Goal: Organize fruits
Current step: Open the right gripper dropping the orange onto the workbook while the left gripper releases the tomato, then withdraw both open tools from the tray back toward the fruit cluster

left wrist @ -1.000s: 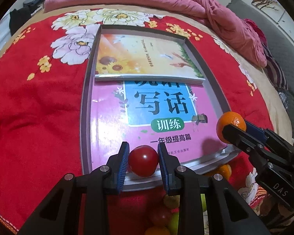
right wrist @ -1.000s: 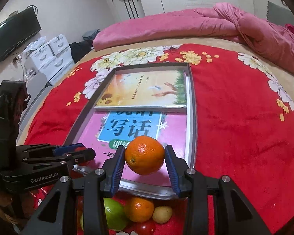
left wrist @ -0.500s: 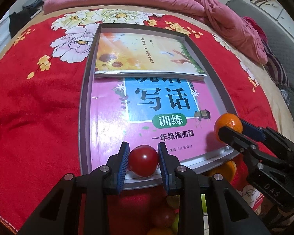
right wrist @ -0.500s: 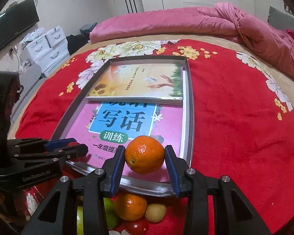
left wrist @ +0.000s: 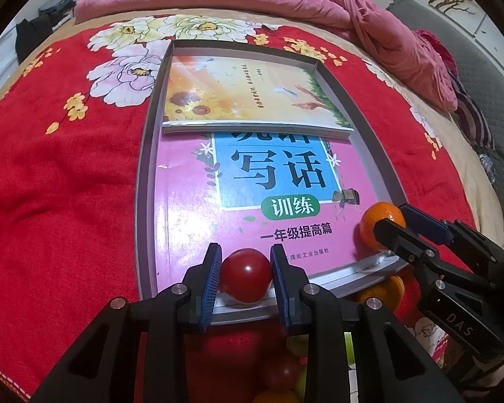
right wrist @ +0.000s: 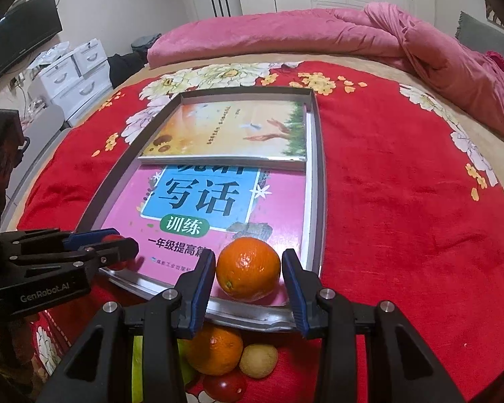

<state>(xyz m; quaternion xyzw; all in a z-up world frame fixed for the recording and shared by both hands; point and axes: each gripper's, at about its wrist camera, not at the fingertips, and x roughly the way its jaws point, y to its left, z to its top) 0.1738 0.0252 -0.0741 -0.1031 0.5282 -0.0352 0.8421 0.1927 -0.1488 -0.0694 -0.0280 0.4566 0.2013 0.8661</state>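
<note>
Left tongs gripping tomato, tray, right tongs gripping orange

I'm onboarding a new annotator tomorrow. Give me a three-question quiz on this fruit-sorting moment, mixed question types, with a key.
1. True or false: the left gripper is shut on a red tomato.
2. Multiple choice: what does the right gripper hold? A) a green apple B) an orange C) a book
3. Fill in: both held fruits are over the near end of the grey ____, above the pink book.

Key: 1 true; 2 B; 3 tray.
</note>
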